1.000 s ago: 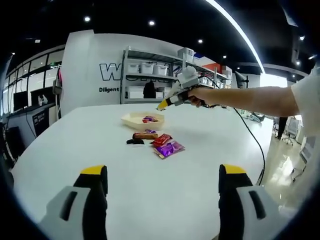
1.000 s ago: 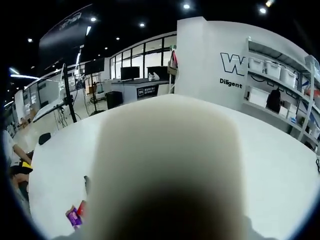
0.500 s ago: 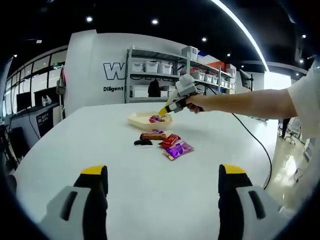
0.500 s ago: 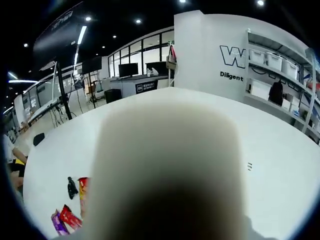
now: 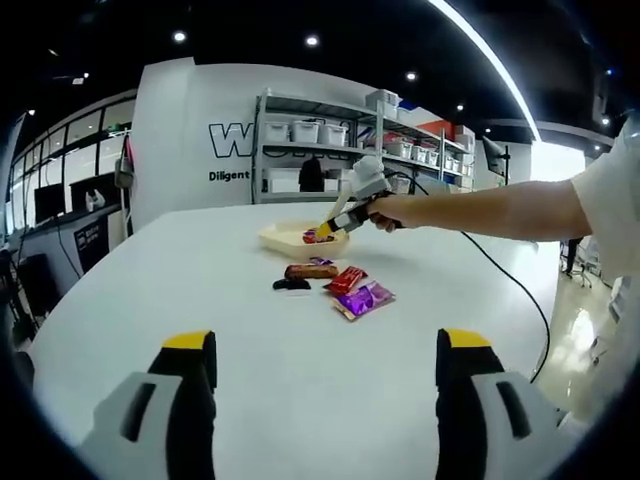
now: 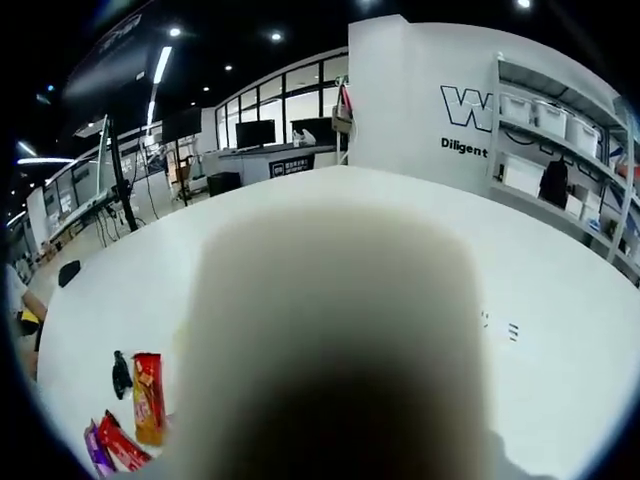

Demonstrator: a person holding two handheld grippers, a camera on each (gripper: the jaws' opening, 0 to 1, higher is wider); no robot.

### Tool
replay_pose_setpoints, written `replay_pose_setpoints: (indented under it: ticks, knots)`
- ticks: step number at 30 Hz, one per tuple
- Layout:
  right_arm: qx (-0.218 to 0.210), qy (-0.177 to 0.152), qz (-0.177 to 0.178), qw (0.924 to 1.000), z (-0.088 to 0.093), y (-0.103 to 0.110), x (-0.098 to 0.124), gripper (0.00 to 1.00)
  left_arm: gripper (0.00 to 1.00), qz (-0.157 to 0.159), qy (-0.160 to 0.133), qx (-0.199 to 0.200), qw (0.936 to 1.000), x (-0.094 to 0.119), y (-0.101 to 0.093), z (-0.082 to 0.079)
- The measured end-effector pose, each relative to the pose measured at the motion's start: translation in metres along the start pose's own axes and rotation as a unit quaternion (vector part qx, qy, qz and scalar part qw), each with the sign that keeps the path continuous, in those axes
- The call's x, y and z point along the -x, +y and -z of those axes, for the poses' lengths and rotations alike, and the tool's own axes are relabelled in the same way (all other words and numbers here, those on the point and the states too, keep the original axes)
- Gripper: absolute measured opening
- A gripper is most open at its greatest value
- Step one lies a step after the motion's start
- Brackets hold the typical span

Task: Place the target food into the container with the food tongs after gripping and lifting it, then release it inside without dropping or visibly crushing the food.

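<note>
In the left gripper view, the left gripper point(image 5: 325, 385) hovers low over the white table point(image 5: 180, 290) with its two yellow-tipped grey jaws spread wide apart and nothing between them. The snacks lie well ahead of it: a small black item point(image 5: 291, 284) farthest left, then a brown bar-shaped packet point(image 5: 311, 271), a red packet point(image 5: 347, 279) and a glossy purple packet point(image 5: 364, 298), close together in a loose cluster. Just behind them sits the shallow, pale, rectangular container point(image 5: 287, 238) with a red-and-purple wrapped food point(image 5: 319, 236) inside. The right gripper point(image 5: 330, 214), held by a hand point(image 5: 385, 212) on an outstretched arm, points its yellow tips down at the container's right rim, beside that food; whether its jaws are parted or closed cannot be told. Against the frame half a second earlier, the container and snacks sit slightly farther right in this view.

In the right gripper view, a blurred cream shape covers the middle, hiding the jaws. At lower left lie the black item point(image 6: 121, 375), an orange-brown packet point(image 6: 148, 397), the red packet point(image 6: 122, 445) and purple packet point(image 6: 96, 451), larger and higher than before.
</note>
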State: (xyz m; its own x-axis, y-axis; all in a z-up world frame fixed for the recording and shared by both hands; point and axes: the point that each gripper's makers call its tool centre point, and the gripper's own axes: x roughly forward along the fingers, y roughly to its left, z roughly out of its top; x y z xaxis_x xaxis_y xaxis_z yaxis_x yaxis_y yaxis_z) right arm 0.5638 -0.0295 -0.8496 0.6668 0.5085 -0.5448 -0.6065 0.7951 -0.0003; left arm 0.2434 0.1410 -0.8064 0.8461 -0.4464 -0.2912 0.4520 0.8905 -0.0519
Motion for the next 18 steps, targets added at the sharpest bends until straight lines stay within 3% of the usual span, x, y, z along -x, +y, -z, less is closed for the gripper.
replay_pose_setpoints:
  ticks: [11,18]
  knots:
    - [-0.012,-0.012,-0.002,0.9999,-0.005,-0.001,0.006,0.17,0.89,0.001,0.001,0.001,1.0,0.0,0.0,0.001]
    - [-0.008,-0.023,-0.003,0.9997,-0.012,0.003,0.024,0.17,0.89,0.005,-0.003,0.001,1.0,0.0,-0.004,0.0]
